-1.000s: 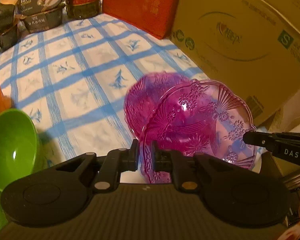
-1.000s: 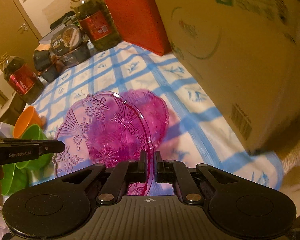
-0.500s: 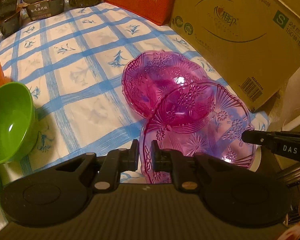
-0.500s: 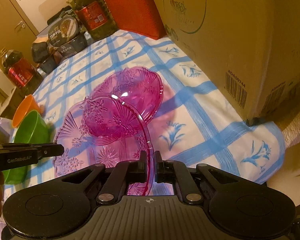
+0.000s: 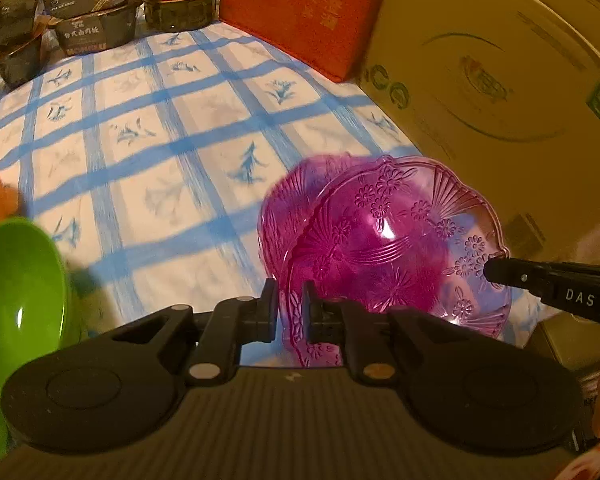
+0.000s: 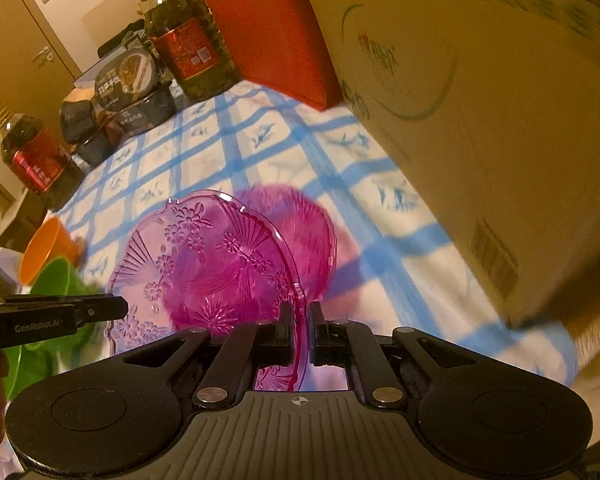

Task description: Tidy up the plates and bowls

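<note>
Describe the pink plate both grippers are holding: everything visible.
The pink plate is translucent magenta, glass-like, with a scalloped rim and pressed flower and fan patterns. It is tilted, held above the checked cloth. The left hand-held gripper and right hand-held gripper each clamp opposite rim edges. A second pink dish lies behind it; whether they touch is unclear.

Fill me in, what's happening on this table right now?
A person holds one patterned purple plate by opposite rims, with the left hand-held gripper and the right hand-held gripper both shut on it. It hangs tilted over a second purple dish on the blue-checked tablecloth. A green bowl and orange bowl wait alongside.
</note>
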`<state>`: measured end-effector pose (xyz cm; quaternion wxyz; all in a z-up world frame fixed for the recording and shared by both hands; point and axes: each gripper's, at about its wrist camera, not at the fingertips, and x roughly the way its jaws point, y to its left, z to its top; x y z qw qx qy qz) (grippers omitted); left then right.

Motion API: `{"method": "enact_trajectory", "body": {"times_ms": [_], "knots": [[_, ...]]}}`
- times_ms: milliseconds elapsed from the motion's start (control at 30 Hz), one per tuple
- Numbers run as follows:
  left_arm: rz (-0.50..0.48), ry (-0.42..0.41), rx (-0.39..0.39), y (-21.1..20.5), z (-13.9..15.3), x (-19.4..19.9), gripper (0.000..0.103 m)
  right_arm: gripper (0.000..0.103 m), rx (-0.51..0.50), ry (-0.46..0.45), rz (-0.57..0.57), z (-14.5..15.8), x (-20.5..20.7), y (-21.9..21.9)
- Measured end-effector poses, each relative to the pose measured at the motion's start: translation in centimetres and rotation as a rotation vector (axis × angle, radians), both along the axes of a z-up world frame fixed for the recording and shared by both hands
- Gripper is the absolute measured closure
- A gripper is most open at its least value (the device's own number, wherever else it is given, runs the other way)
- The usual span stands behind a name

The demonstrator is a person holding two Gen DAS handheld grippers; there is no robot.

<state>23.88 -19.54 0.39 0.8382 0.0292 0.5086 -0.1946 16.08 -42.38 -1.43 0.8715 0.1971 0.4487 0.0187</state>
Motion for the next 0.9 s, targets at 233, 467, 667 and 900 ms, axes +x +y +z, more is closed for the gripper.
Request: {"method": "enact_trajectory", "body": {"times_ms": [233,467,667,900], "knots": [[0.013,0.027,-0.007,-0.9,-1.2,4.6,0.093,0.096,-0.023,0.023,0.005,-1.5,4.6,-1.0],[0.008,0.044,0.005,-1.4,-2.7,6.2,0.093,0.094,-0.057,0.041,0.013,-3.0,6.5,-1.1],[0.019,0.055,-0.008,-1.4,-3.5,6.6,0.088,0.089,-0.067,0.036,0.013,-4.0,7.2,-0.8],[0.06,0.005,-0.041,-0.2,-3.1,5.1,0.074,0.048,-0.054,-0.03,-0.014,-3.0,6.1,-0.5]]}}
